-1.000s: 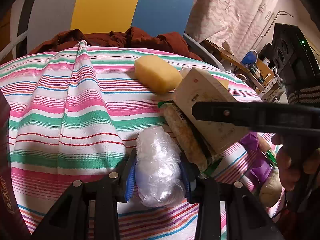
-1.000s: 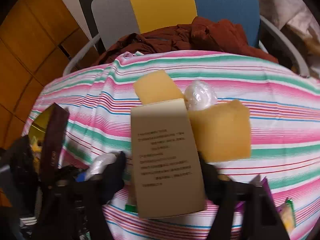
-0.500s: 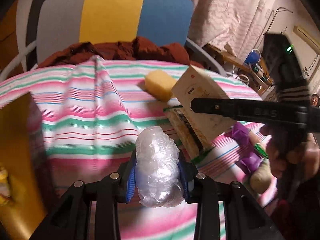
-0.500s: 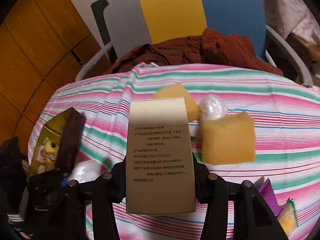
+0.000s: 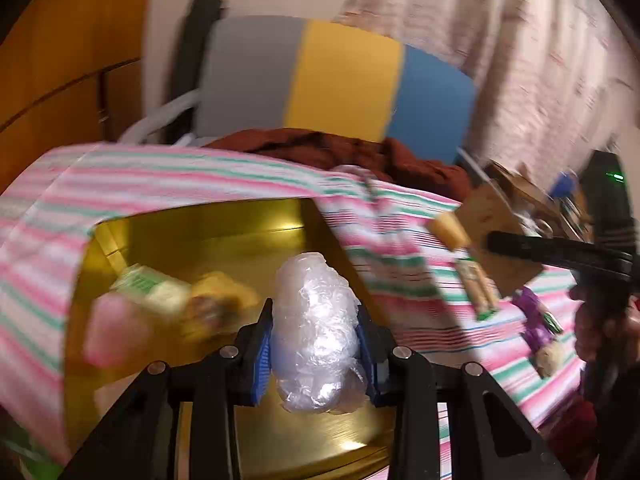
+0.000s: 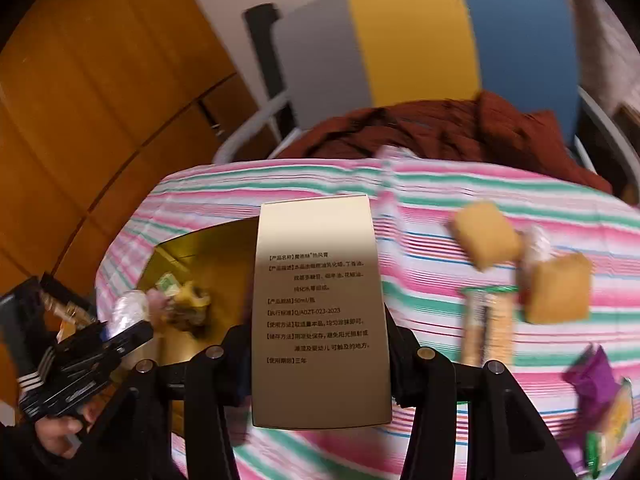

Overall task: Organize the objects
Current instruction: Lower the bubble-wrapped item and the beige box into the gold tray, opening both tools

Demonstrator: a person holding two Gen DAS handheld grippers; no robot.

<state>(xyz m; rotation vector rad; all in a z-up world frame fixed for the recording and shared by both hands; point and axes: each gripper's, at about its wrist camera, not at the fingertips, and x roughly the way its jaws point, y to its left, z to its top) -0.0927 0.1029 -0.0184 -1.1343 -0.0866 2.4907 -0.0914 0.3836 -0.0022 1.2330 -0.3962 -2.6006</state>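
My left gripper [image 5: 316,344] is shut on a crumpled clear plastic bundle [image 5: 316,332], held over a gold box [image 5: 248,232] that holds several small items. My right gripper [image 6: 320,364] is shut on a beige carton [image 6: 320,308] with printed text, held above the striped tablecloth [image 6: 440,184] just right of the gold box [image 6: 200,256]. The right gripper also shows at the right edge of the left wrist view, and the left gripper [image 6: 120,332] at the lower left of the right wrist view.
Two yellow sponges [image 6: 486,236] [image 6: 558,292], a long snack packet [image 6: 486,328] and a purple wrapper [image 6: 592,380] lie on the cloth to the right. A brown garment [image 6: 440,128] lies on a grey, yellow and blue chair [image 6: 400,40] behind the table. Wooden panels stand at left.
Both grippers have swung left with their loads. The plastic bundle is now over the gold box, and the carton has left the sponges and stands beside the box.
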